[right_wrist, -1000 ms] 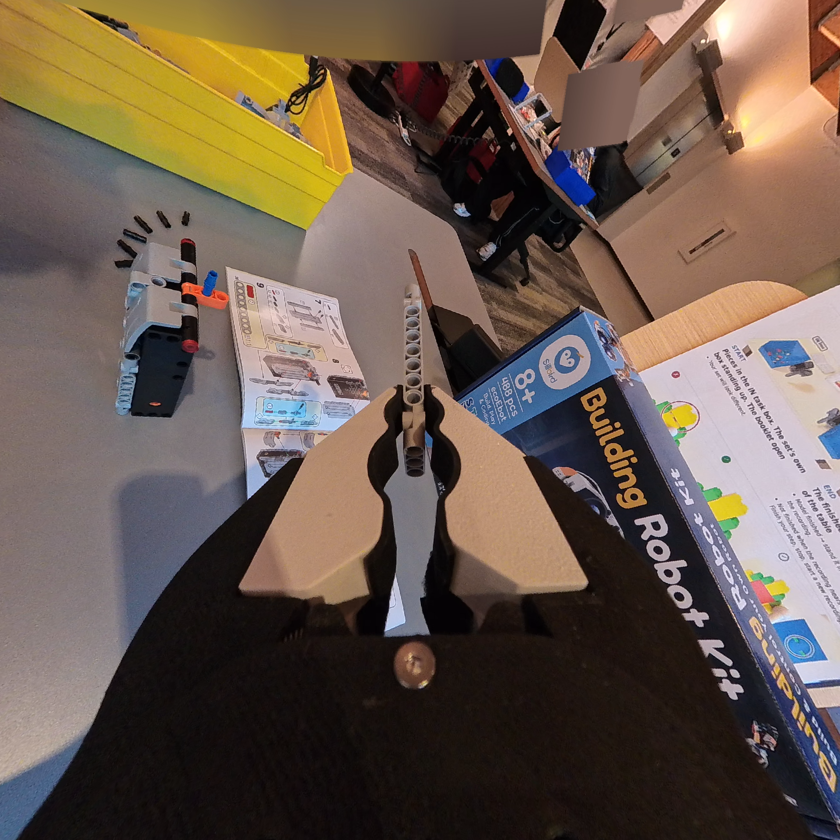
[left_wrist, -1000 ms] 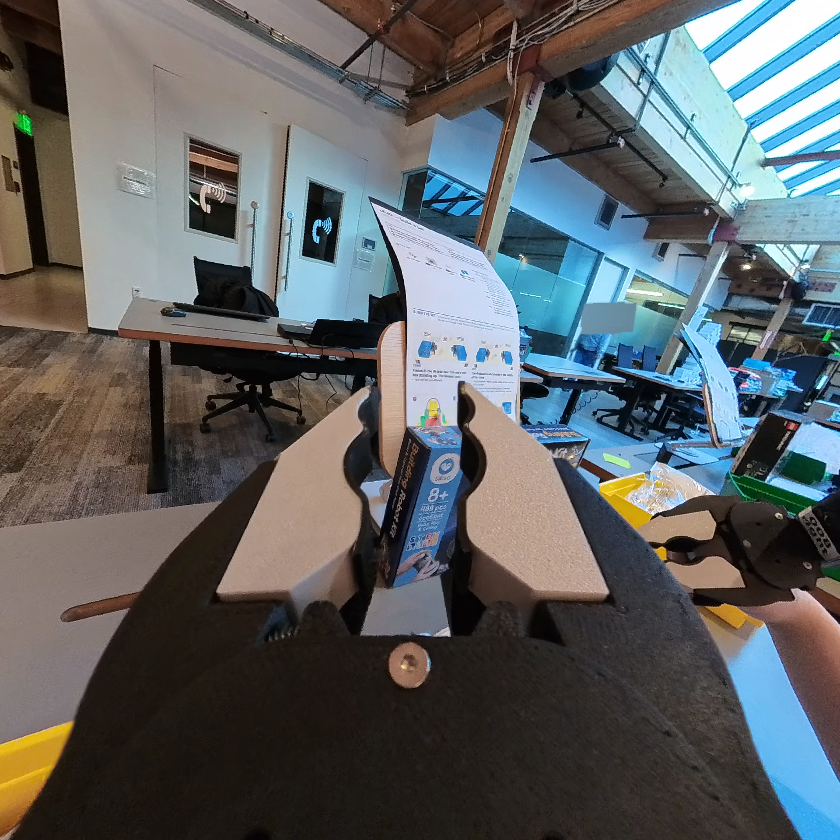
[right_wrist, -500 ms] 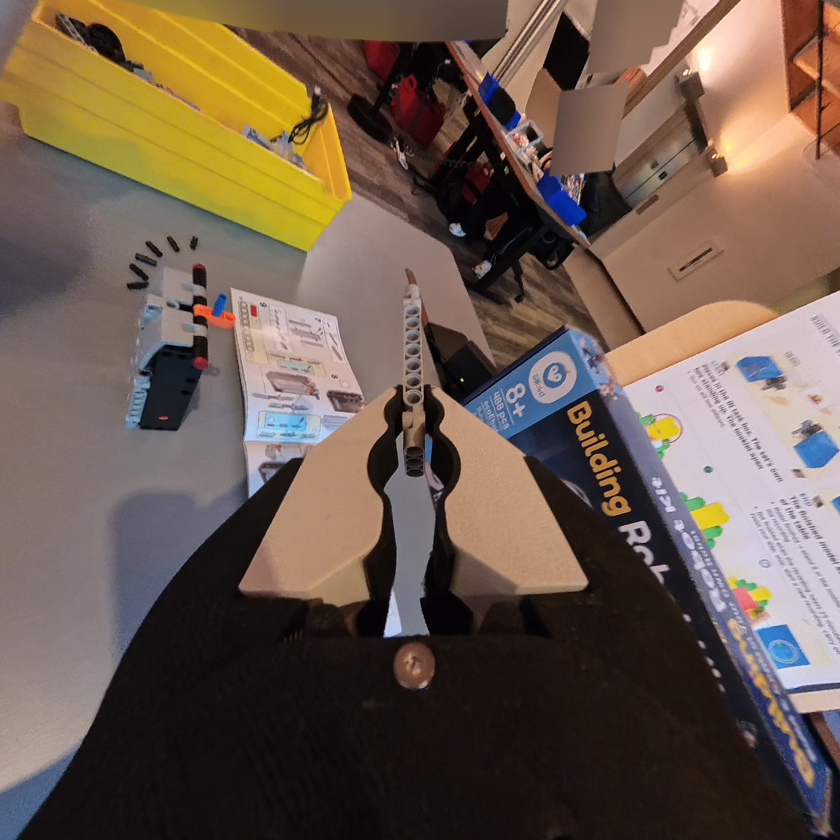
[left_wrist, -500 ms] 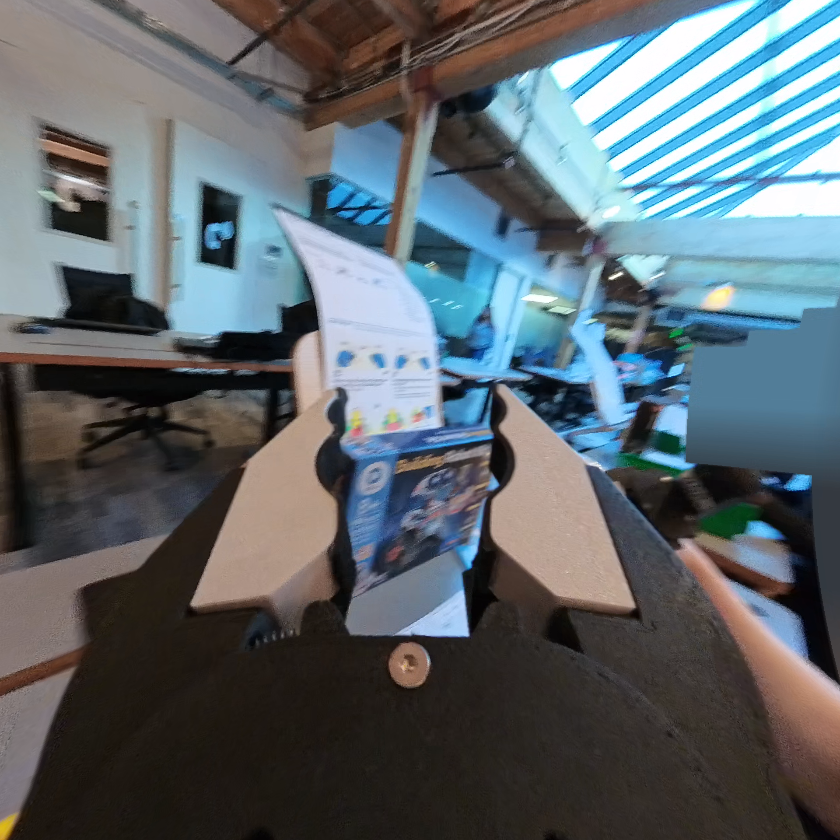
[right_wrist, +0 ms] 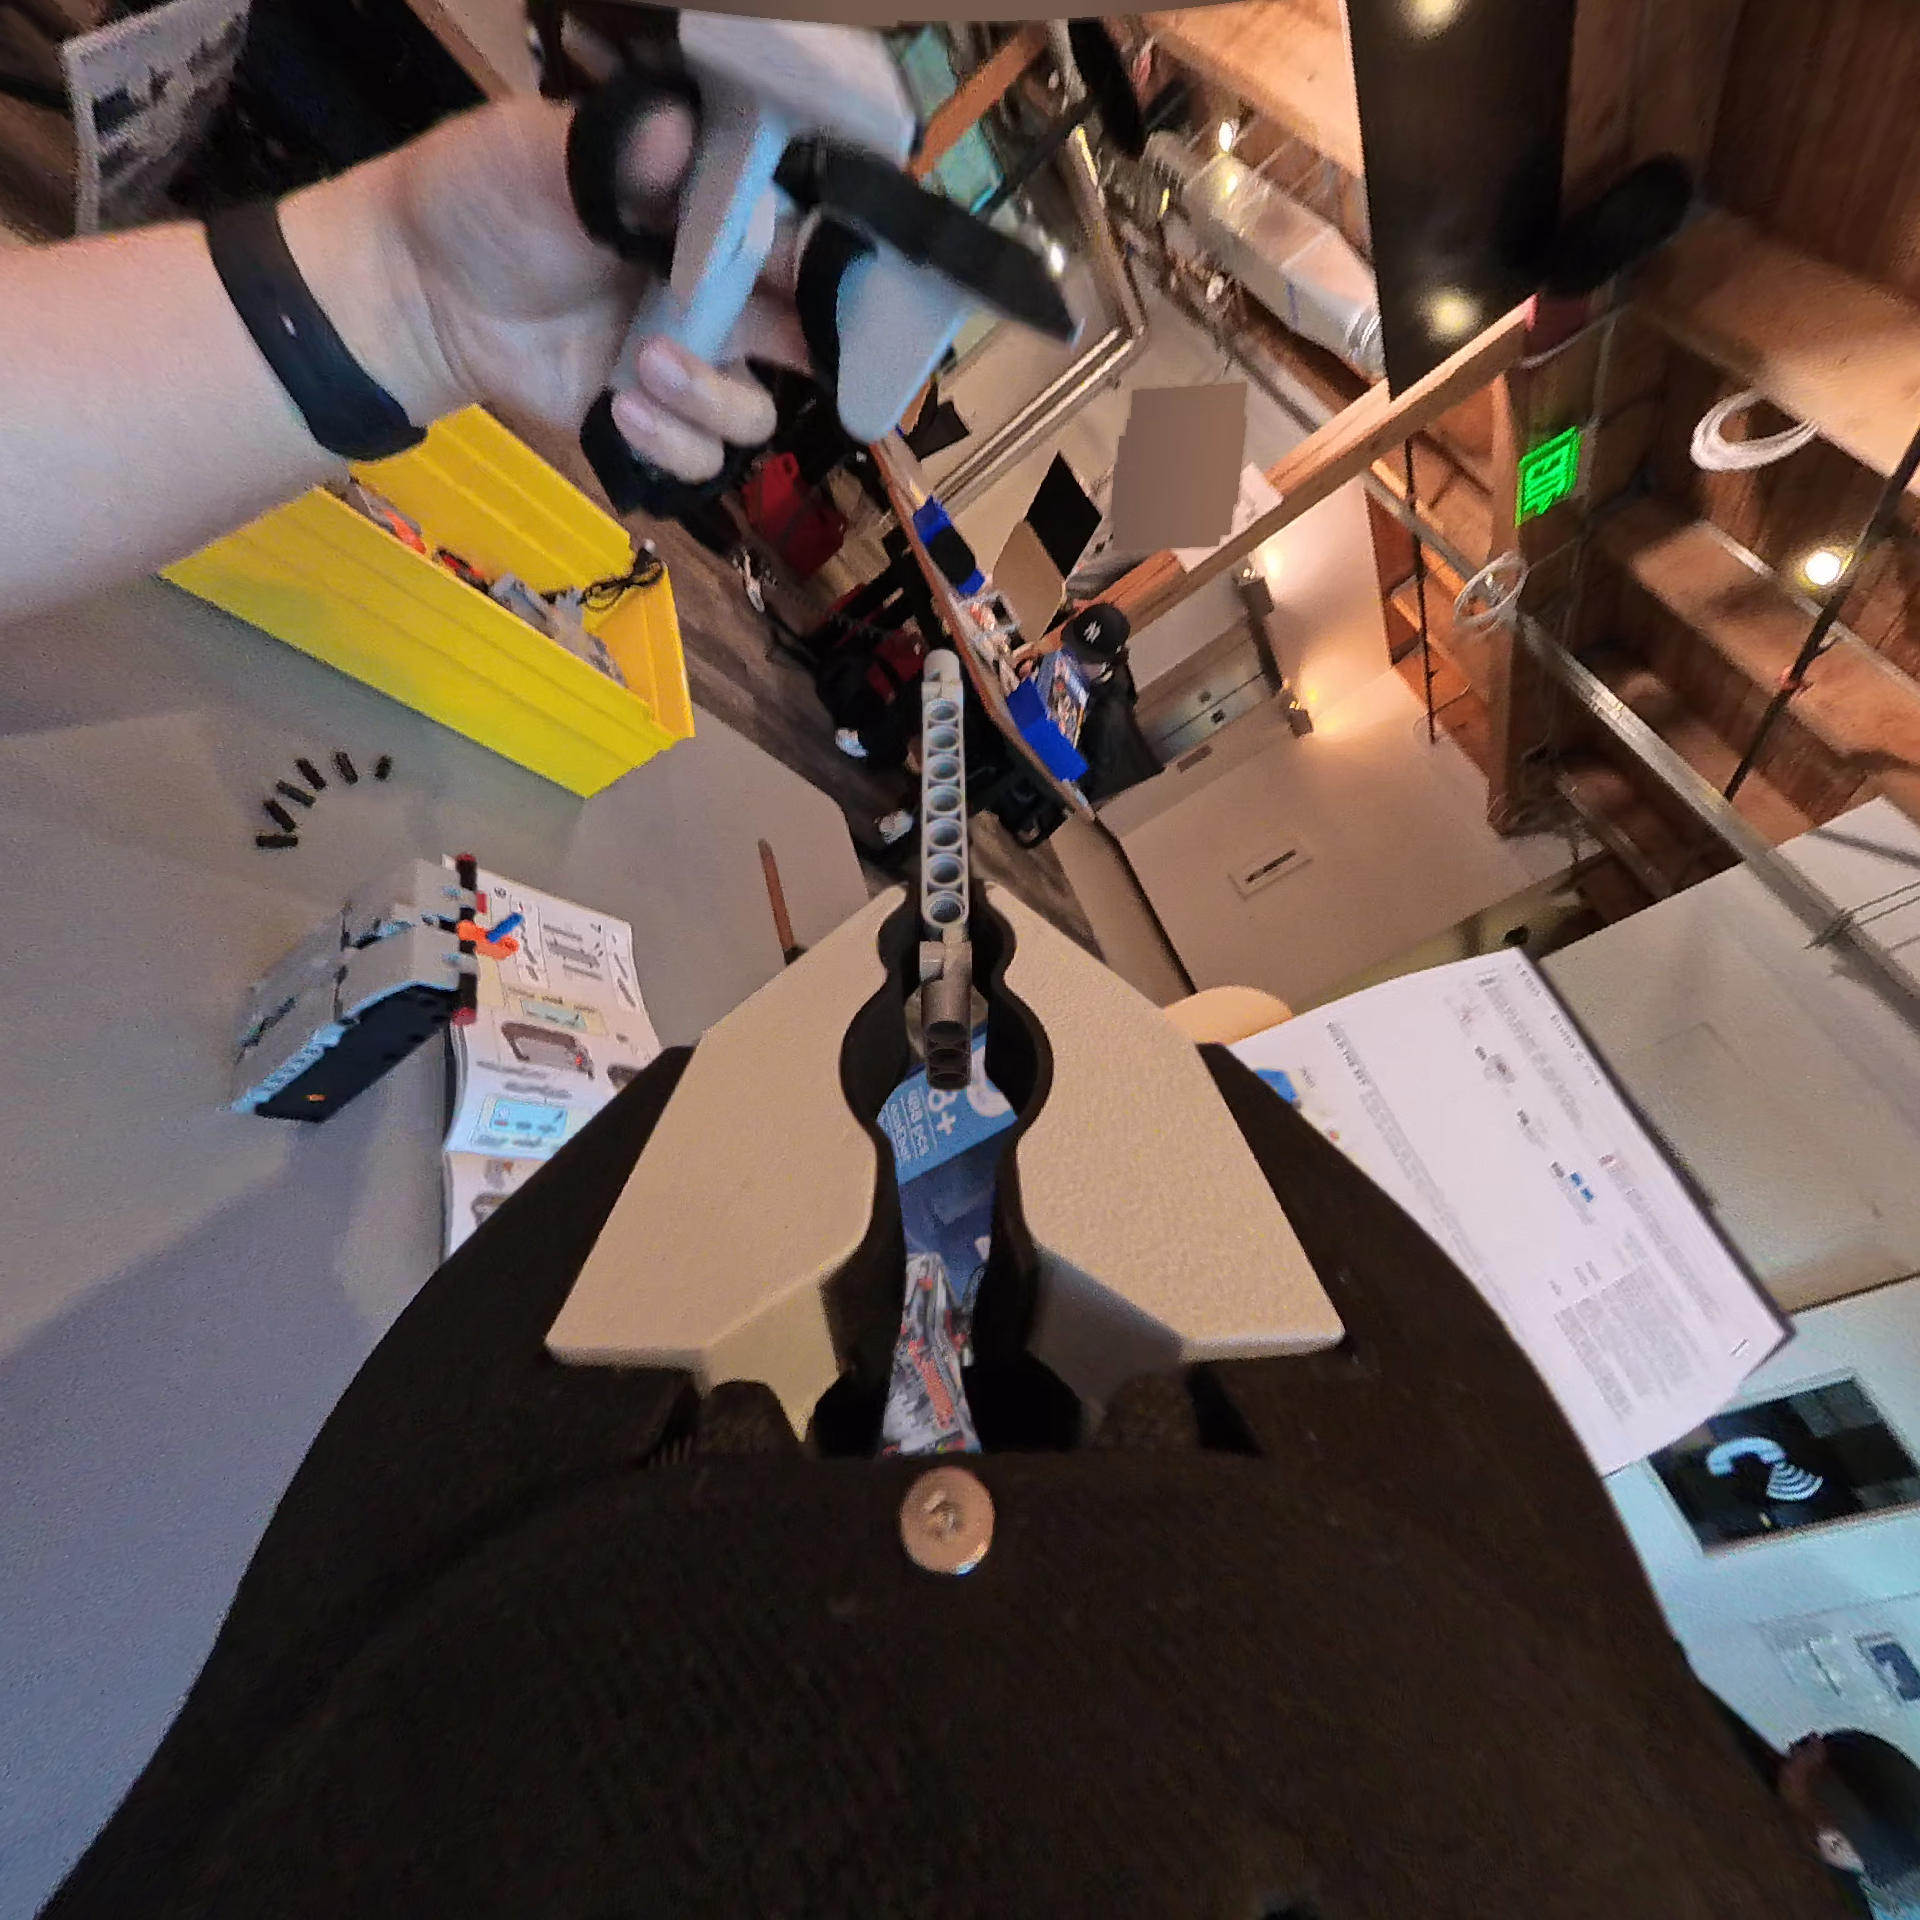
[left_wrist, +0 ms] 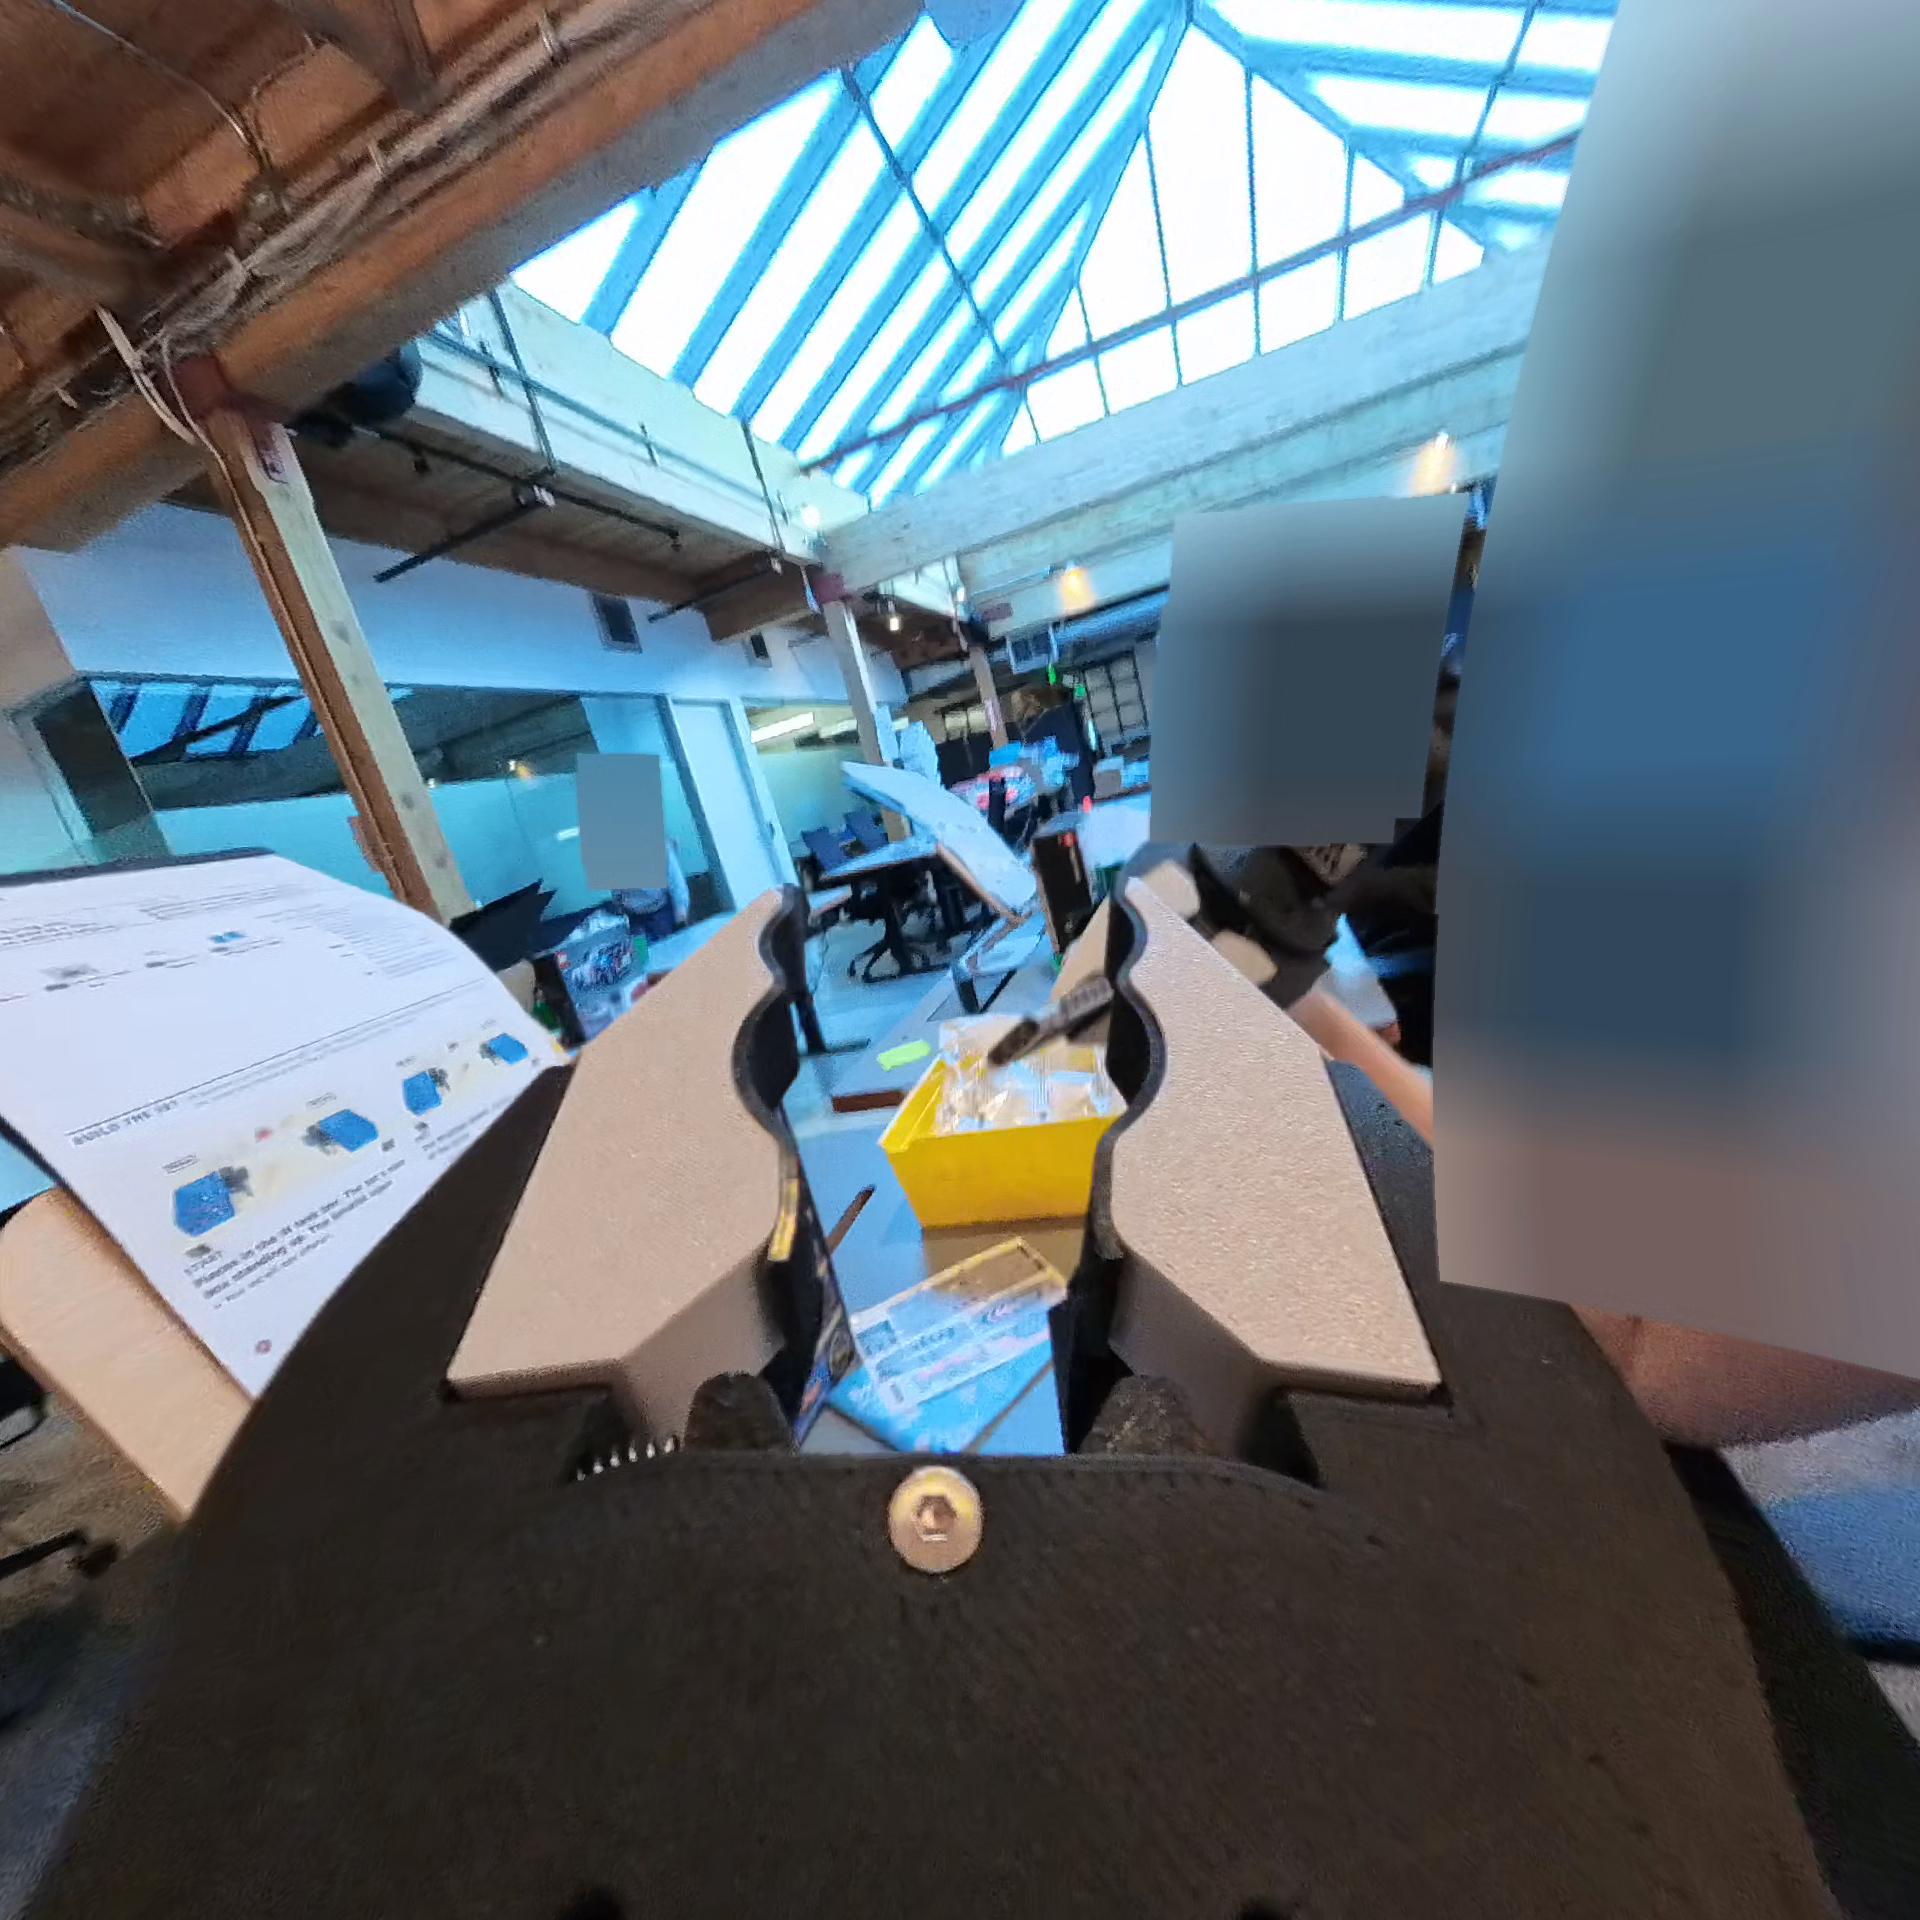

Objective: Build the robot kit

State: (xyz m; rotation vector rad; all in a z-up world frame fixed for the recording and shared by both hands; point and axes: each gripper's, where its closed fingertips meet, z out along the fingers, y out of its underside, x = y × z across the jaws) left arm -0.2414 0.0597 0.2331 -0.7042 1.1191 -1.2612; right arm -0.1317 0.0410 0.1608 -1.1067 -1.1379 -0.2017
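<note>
Left wrist view: the camera has been swung up and to the right within the last second. The blue kit box (left_wrist: 821, 1340) that was framed upright between the fingers is now seen only as a thin edge low in the gap, and a skylight fills the top of the frame. The left gripper (left_wrist: 951, 935) is shown with its jaws wide apart and nothing between them; a second ago they were closer together, and nothing was clamped then either. Through the gap, a yellow bin (left_wrist: 992, 1164) of clear bags is seen at centre. Just above it, at centre right, the right gripper (left_wrist: 1132, 966) is seen with a dark-looking beam (left_wrist: 1049, 1023) sticking out of it. A printed sheet (left_wrist: 239, 1049) on a wooden stand fills the left edge.

Right wrist view: the camera has been tilted upward, and the left gripper (right_wrist: 831, 312), held in a hand (right_wrist: 468, 260) with a black wristband, has newly entered the upper left. The right gripper (right_wrist: 948, 914) is clamped on the lower end of a long grey holed beam (right_wrist: 943, 800), as it was a second ago; the beam points up the centre of the frame. On the grey table (right_wrist: 125, 1195) at left are seen a grey and black block assembly (right_wrist: 353, 997), an instruction booklet (right_wrist: 540, 1029), small black pins (right_wrist: 312, 784) and a yellow tray (right_wrist: 436, 623). The blue kit box (right_wrist: 940, 1195) is glimpsed between the fingers.
</note>
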